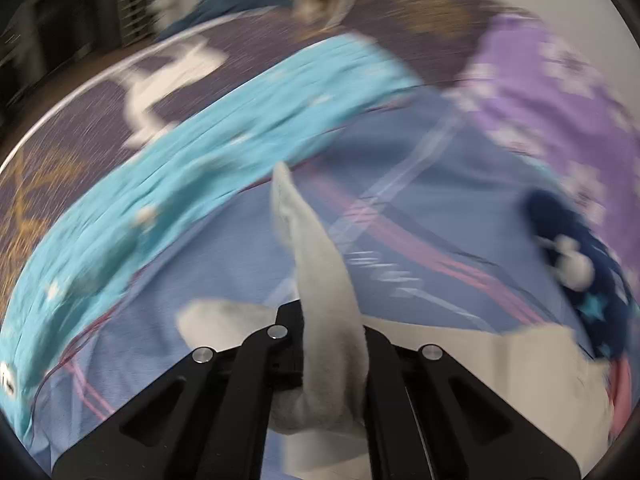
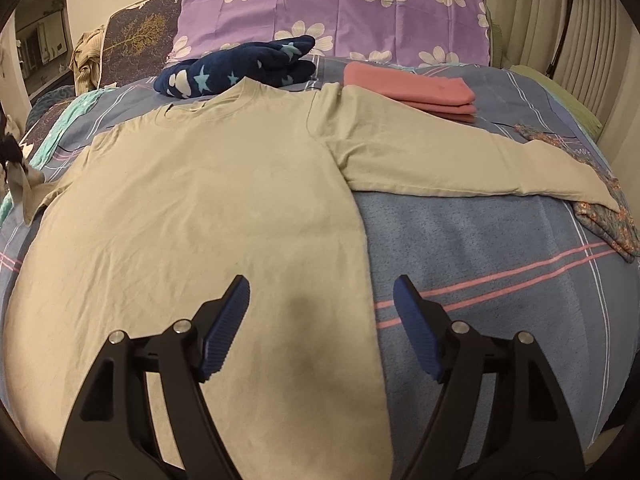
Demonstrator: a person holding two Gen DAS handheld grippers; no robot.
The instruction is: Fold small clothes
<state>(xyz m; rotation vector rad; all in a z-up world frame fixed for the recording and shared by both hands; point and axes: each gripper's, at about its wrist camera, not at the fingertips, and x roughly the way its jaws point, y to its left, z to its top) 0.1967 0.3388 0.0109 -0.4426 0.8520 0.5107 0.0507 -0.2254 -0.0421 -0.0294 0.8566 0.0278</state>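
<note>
A beige long-sleeved shirt (image 2: 208, 200) lies flat on the bed, neck towards the pillows, with its right sleeve (image 2: 460, 160) stretched out to the side. In the blurred left wrist view my left gripper (image 1: 332, 340) is shut on the shirt's other sleeve (image 1: 316, 264), and a strip of beige cloth stands up out of the closed jaws. The shirt's body (image 1: 520, 352) shows at the lower right of that view. My right gripper (image 2: 320, 284) hangs open above the shirt's lower right edge. Nothing is between its blue pads (image 2: 224, 328).
A blue plaid bedsheet (image 2: 480, 248) covers the bed. At the back are a folded pink garment (image 2: 412, 88), a navy star-patterned garment (image 2: 240, 66) and a purple flowered pillow (image 2: 332, 12). A floral cloth (image 2: 612, 216) lies at the right edge, a turquoise cloth (image 1: 200, 168) at the left.
</note>
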